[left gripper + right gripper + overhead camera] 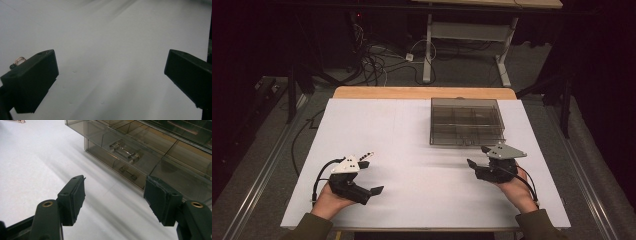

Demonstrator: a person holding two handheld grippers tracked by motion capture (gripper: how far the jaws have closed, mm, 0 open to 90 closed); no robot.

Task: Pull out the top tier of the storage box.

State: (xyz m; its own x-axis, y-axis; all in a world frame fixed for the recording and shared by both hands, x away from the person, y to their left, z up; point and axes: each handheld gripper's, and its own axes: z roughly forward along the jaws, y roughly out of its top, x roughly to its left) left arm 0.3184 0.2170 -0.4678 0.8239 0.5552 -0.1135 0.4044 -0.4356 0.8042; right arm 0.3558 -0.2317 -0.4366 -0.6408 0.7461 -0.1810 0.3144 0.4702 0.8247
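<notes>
Right gripper view: the right tongs (113,200) stand apart with nothing between them, low over the white surface (37,165) and aimed at the front of the box (160,152), a smoky clear plastic organiser with stacked shallow drawers. A small clear handle (124,151) sits on the upper drawer front and a second handle (128,173) on the one below. In the high view the right tongs (477,156) lie just short of the box (466,120), which stands on the far right part of the surface (387,130), near its back edge. The left tongs (373,172) rest well apart from it on the near left, jaws wide and empty; in the left gripper view the left tongs (111,77) look across bare surface (112,37).

The box looks light, stiff and slick, so I judge that a pull on a drawer would likely drag the whole box toward the person unless the other tongs steady it. The handles are the natural hold: narrow, hard, easy to slip off, so the pads should close squarely across one. The thin plastic could crack under a hard squeeze.
</notes>
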